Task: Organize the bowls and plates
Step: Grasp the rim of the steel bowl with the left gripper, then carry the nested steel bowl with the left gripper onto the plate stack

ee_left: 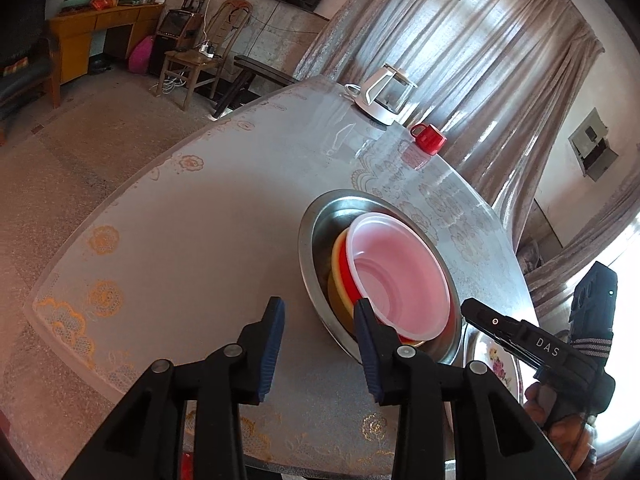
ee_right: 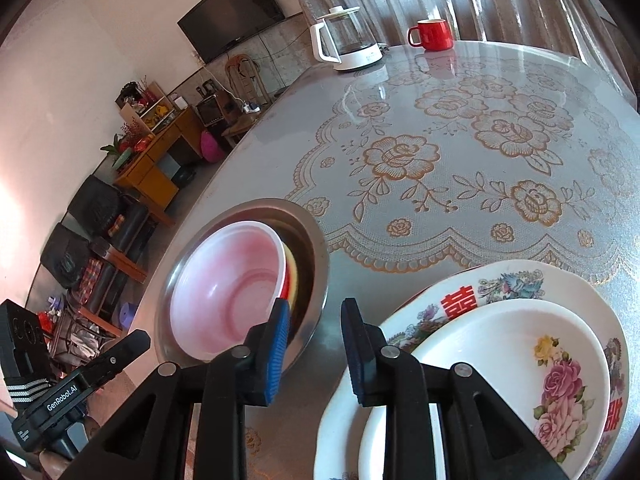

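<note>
A steel bowl [ee_left: 316,216] holds a nested stack: a yellow bowl [ee_left: 335,256], a red one [ee_left: 347,276] and a white plastic bowl [ee_left: 400,276] tilted on top. The stack also shows in the right wrist view [ee_right: 224,288] inside the steel bowl [ee_right: 312,240]. A small rose plate [ee_right: 520,360] lies on a larger patterned plate [ee_right: 532,280]. My left gripper [ee_left: 320,340] is open and empty just before the steel bowl. My right gripper [ee_right: 314,344] is open and empty between the steel bowl and the plates.
A glass kettle with white base [ee_right: 344,44] and a red mug [ee_right: 434,34] stand at the table's far edge. The lace-patterned tablecloth [ee_right: 460,160] covers the table. Chairs, a desk and a TV lie beyond the left edge.
</note>
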A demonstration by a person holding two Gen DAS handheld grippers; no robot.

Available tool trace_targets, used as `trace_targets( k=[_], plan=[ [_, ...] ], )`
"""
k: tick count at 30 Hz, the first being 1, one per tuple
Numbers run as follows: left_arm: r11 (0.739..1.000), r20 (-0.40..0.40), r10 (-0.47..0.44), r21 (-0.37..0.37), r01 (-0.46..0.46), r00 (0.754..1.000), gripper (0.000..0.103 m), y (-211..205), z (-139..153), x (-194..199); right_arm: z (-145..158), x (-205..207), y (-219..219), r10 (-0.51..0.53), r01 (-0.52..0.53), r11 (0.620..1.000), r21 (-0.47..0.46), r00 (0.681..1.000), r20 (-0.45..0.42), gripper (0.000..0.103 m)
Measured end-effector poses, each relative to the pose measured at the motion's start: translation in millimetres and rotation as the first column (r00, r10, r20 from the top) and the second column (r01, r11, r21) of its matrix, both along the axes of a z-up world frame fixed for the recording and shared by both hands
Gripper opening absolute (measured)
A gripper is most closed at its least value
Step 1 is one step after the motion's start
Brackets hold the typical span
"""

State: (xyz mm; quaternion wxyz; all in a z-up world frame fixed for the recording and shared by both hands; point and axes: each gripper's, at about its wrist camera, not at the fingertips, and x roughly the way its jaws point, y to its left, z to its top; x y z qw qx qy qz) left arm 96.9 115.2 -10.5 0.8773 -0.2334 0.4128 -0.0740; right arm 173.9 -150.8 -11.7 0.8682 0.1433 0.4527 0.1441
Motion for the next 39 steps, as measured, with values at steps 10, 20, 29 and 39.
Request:
trace_targets(
  k=[10,20,29,39],
  plan=[
    [1.0,-0.011,-0.008,0.005,0.008,1.0,0.03,-2.4,-4.2,17.2,-9.2,15.5,5.3,0.006,-0.006,0.999,-0.032,1.0,-0.01,0.026],
    [1.0,-0.034,-0.016,-0.019,0.016,0.999,0.028,-1.4,-17.0,37.6,-16.2,24.2,15.0,0.033,-0.034,0.998,-0.058,0.999,-0.024,0.026],
    [0.994,-0.01,-0.044,-0.104,0.043,0.999,0.015,4.5,-19.7,39.0,-13.6,29.4,22.5,0.062,-0.062,0.995,-0.076,0.998,-0.012,0.025],
    [0.993,0.021,-0.069,-0.097,0.07,0.997,0.015,0.5,-17.1,30.5,-14.1,30.7,20.9,0.054,-0.055,0.996,-0.067,0.998,-0.023,0.024]
  ],
)
